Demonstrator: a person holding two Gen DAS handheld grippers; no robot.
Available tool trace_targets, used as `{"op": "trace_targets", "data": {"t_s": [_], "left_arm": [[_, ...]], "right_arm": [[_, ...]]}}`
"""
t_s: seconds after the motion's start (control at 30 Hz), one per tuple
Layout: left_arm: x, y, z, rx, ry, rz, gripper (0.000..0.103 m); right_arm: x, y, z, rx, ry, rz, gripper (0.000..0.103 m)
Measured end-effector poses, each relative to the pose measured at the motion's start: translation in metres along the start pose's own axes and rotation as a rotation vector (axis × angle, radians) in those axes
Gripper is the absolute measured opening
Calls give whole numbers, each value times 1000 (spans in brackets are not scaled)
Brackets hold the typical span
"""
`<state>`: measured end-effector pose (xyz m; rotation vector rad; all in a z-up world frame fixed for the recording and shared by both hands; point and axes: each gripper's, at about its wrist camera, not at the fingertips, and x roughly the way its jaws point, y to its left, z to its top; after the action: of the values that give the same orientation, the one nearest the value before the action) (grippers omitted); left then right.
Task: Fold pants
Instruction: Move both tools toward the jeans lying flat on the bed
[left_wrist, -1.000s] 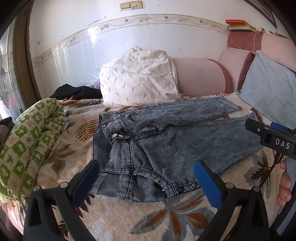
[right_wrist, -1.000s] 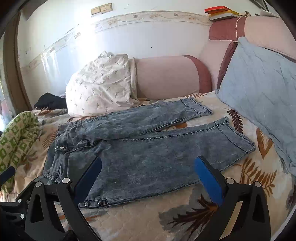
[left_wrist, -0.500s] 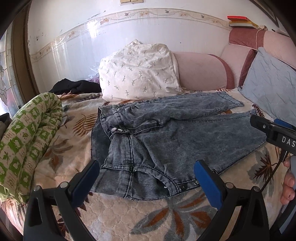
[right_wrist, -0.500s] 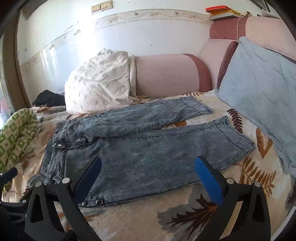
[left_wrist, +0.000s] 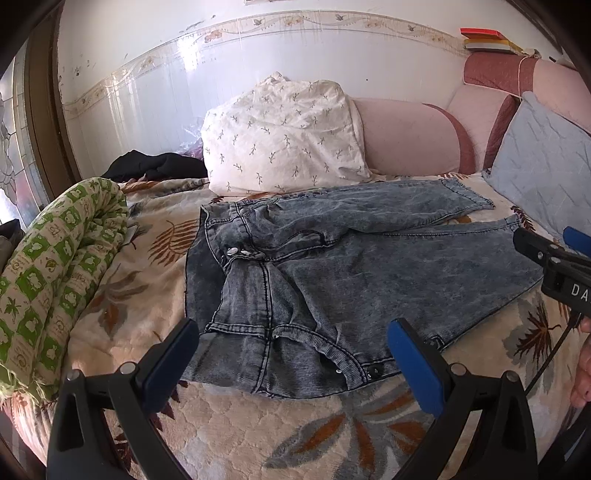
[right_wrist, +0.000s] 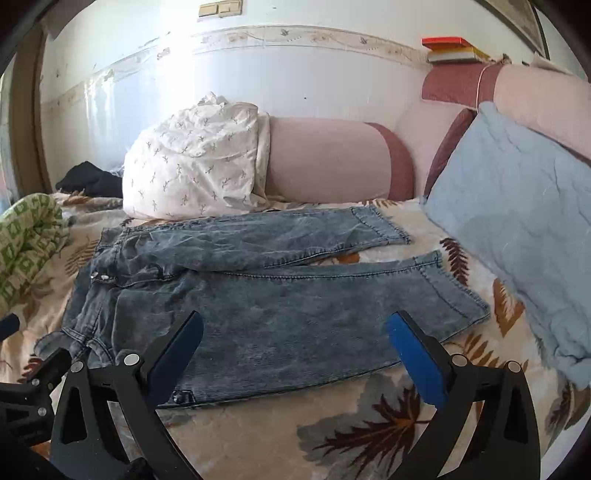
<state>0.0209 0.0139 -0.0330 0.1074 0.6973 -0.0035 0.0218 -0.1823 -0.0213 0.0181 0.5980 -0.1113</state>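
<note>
green quilt (left_wrist: 55, 266): rolled, left of jeans
left gripper (left_wrist: 291, 343): spread wide, empty, over jeans' waistband
jeans (left_wrist: 332, 273): flat on bed (left_wrist: 258, 424), waist left, legs right
right gripper (right_wrist: 295, 339): spread wide, empty, over near leg
blue pillow (right_wrist: 517, 229): right of jeans

It was a bedroom in a lived-in home. A bed (right_wrist: 369, 435) covered with a quilted, leaf-patterned spread filled the frame, set against a padded pink headboard (right_wrist: 325, 158). A white pillow (left_wrist: 280, 136) with a sprig print leaned on it, with a pale blue pillow (right_wrist: 517, 221) to the right and a rolled green-and-cream blanket (left_wrist: 55, 266) to the left. The white wall carried a decorative border strip (right_wrist: 295, 37) and a switch plate (right_wrist: 220, 8), and books (right_wrist: 450, 50) lay on the headboard's top.
</note>
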Motion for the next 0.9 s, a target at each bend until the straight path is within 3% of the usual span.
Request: {"op": "trace_targets", "data": {"t_s": [0.9], "left_arm": [[27, 9, -9, 7, 38, 59, 103]], "right_arm": [[17, -5, -11, -10, 31, -20, 101]]}}
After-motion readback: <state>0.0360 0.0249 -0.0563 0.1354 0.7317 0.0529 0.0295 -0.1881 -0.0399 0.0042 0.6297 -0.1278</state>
